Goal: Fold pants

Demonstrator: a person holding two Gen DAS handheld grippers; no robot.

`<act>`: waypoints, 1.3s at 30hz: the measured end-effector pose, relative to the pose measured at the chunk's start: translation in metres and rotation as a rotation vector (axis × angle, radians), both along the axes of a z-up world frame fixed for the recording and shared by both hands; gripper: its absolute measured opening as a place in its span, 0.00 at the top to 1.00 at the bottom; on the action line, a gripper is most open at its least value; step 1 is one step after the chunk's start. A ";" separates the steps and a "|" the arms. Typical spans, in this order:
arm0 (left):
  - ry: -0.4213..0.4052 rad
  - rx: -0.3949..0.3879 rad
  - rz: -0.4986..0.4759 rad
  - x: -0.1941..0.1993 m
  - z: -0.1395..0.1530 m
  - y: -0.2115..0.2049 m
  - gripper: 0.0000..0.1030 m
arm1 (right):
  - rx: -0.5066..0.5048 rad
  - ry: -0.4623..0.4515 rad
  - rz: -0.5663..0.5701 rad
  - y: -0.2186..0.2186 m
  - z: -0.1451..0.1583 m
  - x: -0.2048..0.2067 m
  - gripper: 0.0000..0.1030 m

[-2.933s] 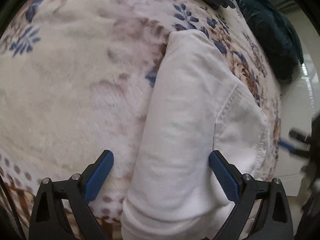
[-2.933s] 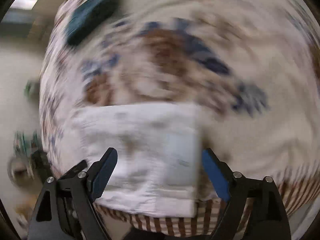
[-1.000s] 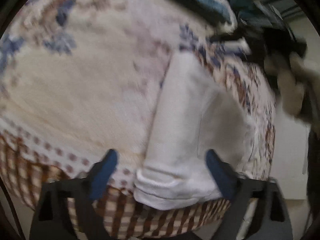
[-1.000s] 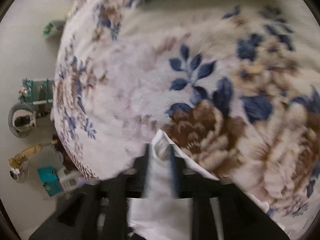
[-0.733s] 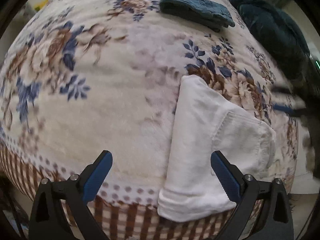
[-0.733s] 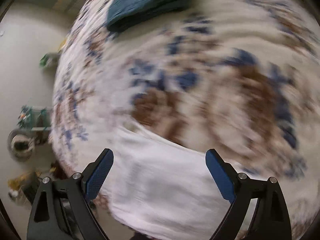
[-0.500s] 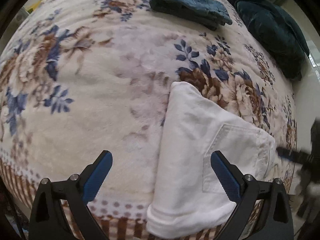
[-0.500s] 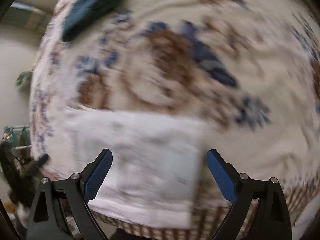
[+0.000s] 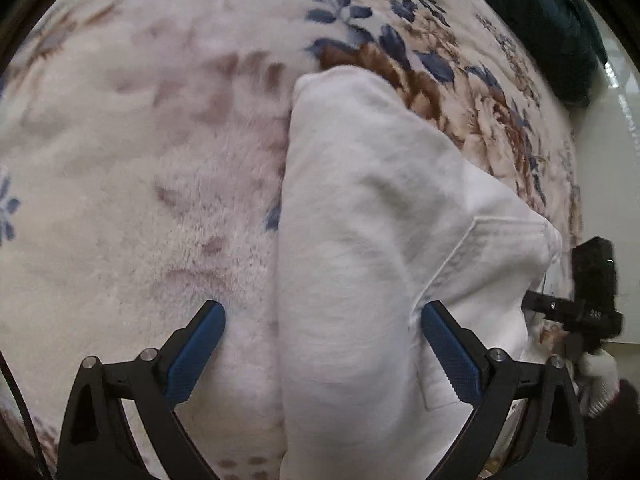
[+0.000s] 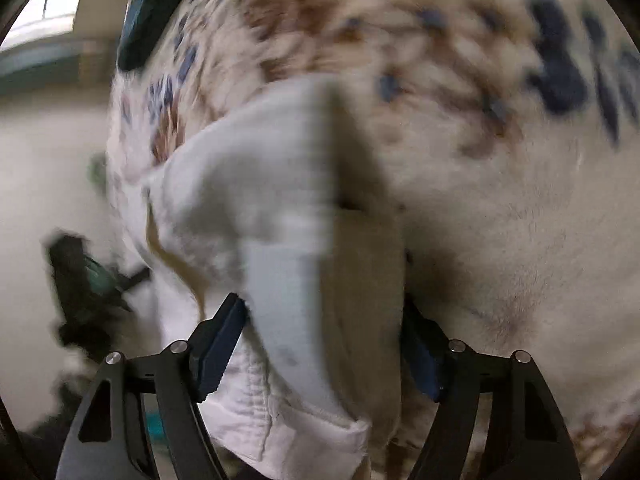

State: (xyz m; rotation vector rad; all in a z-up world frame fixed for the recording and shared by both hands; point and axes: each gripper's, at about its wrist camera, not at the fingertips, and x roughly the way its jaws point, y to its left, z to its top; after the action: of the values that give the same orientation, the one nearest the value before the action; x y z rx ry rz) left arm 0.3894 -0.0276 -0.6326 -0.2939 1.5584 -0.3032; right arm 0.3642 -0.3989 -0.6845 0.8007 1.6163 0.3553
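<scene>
The folded white pants (image 9: 360, 240) lie on a floral fleece blanket (image 9: 160, 140), with a back pocket facing up. My left gripper (image 9: 323, 344) is open and low over the near end of the pants, its blue pads on either side of the fold. In the right wrist view, which is blurred, my right gripper (image 10: 326, 344) straddles an edge of the white pants (image 10: 256, 184), with thick layers of cloth between its blue pads; I cannot tell whether it grips them. The right gripper also shows at the far right of the left wrist view (image 9: 592, 300).
A dark teal garment (image 9: 536, 12) lies at the far right edge of the bed. The blanket's edge drops to a pale floor (image 9: 612, 140) on the right. Blurred dark objects (image 10: 80, 280) stand on the floor left of the bed.
My left gripper has dropped closer to the pants, which now fill more of its view. My right gripper has swung in onto the pants' edge, and the cloth now sits between its pads.
</scene>
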 end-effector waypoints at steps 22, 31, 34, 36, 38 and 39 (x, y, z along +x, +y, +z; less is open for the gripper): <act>-0.040 -0.219 -0.018 -0.006 0.004 -0.013 0.50 | 0.144 -0.047 0.120 0.033 -0.009 0.028 0.28; -0.070 -0.228 -0.026 0.000 0.040 -0.018 0.62 | 0.162 -0.100 0.052 0.021 0.010 0.017 0.53; -0.099 -0.232 -0.035 0.009 0.055 -0.020 0.64 | 0.170 -0.103 0.038 0.017 0.016 0.019 0.55; -0.124 -0.240 -0.036 0.022 0.068 -0.021 0.64 | 0.173 -0.130 0.027 0.015 0.028 0.022 0.56; -0.140 -0.250 -0.035 0.037 0.081 -0.019 0.64 | 0.166 -0.151 0.016 0.016 0.041 0.027 0.56; -0.148 -0.254 -0.035 0.045 0.087 -0.018 0.64 | 0.166 -0.164 0.011 0.015 0.050 0.037 0.56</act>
State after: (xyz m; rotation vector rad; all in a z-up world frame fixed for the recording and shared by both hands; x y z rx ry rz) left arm 0.4347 -0.0451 -0.5459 -0.4328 1.3812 -0.5410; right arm 0.4013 -0.3837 -0.6349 0.8647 1.4515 0.5546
